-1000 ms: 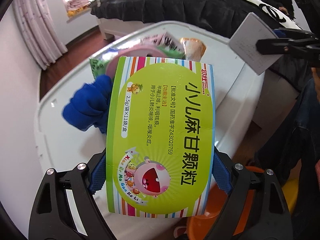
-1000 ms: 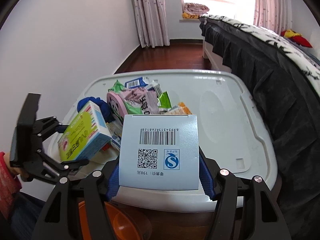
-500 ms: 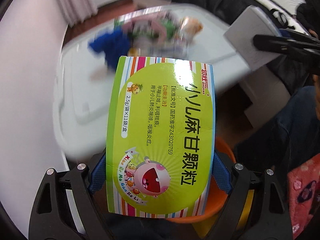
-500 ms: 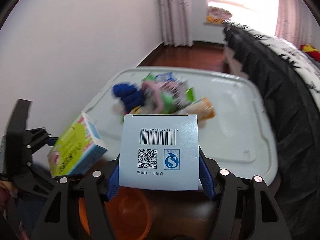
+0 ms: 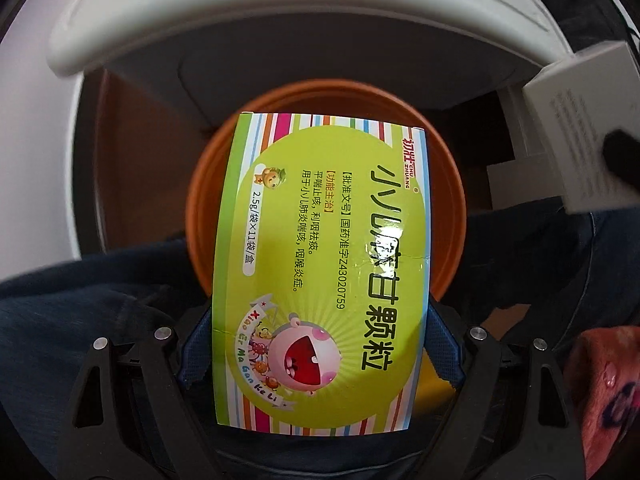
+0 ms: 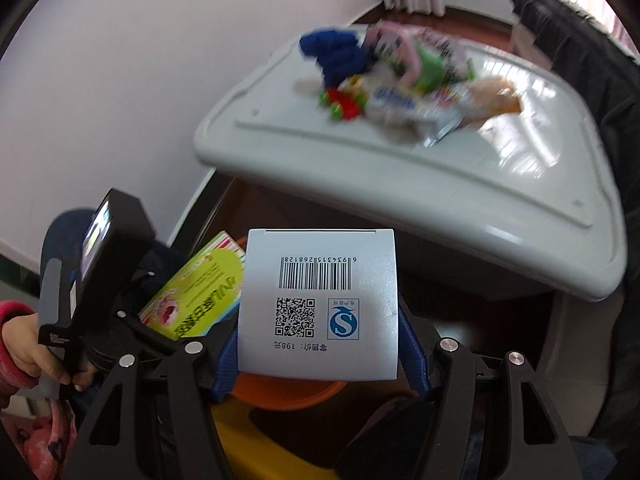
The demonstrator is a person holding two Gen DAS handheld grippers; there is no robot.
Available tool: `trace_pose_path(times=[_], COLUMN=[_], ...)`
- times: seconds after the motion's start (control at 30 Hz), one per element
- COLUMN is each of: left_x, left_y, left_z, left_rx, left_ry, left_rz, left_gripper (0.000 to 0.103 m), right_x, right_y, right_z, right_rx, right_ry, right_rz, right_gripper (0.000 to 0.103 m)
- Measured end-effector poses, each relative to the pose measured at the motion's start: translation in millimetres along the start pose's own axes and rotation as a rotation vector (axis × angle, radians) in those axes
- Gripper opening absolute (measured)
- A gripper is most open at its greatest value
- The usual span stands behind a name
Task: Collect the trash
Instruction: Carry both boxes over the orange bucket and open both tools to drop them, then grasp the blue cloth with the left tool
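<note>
My left gripper is shut on a green striped medicine box and holds it over an orange bin on the floor. My right gripper is shut on a pale grey box with a barcode, held beside the left one above the same orange bin. The grey box also shows in the left wrist view, and the green box in the right wrist view. More trash lies in a blurred pile on the white lid.
The white storage-box lid overhangs the bin. A white wall is at left and a dark-covered bed at right. The person's legs in dark jeans are close below. A blue cloth lies among the pile.
Both grippers have dropped from above the lid's trash pile down past its front edge, carrying their boxes, and now hang over the orange bin.
</note>
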State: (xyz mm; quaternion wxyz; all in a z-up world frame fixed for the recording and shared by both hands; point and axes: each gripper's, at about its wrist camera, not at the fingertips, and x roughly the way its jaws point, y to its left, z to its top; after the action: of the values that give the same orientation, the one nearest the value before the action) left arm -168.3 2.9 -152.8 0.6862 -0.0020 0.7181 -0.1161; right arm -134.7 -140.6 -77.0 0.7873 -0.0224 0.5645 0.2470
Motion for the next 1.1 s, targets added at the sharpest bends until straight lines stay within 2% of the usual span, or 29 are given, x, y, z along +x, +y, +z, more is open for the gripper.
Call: trace_pose_path(times=[0.27, 0.3, 0.33, 0.4, 0.63, 0.93, 1.1], left_x=[11, 11, 13, 14, 11, 18, 10], left_y=[-5, -4, -3, 8, 19, 6, 10], left_z=[2, 3, 4, 4, 18, 4, 7], left_rx=[0.01, 0.008, 0.003, -0.004, -0.005, 0.009, -0.004], left_ry=[0.027, 0.035, 0.047, 0.063, 0.066, 0.051, 0.037], left_rz=[-0.002, -0.01, -0.018, -0.018, -0.019, -0.009, -0.029], left_gripper=[0.084, 0.084, 0.084, 0.084, 0.086, 0.086, 0.086], right_x=[22, 23, 24, 21, 16, 4, -2], right_y=[3, 3, 2, -1, -13, -20, -31], right_z=[-7, -6, -7, -5, -1, -2, 0], right_rx=[-0.001, 0.003, 0.01, 0.028, 0.082, 0.105, 0.136], right_ry=[0.076, 0.079, 0.078, 0.059, 0.03, -0.009, -0.047], right_rz=[0.04, 0.052, 0.06, 0.056, 0.073, 0.06, 0.039], right_gripper=[0.065, 0.067, 0.079, 0.088, 0.088, 0.088, 0.088])
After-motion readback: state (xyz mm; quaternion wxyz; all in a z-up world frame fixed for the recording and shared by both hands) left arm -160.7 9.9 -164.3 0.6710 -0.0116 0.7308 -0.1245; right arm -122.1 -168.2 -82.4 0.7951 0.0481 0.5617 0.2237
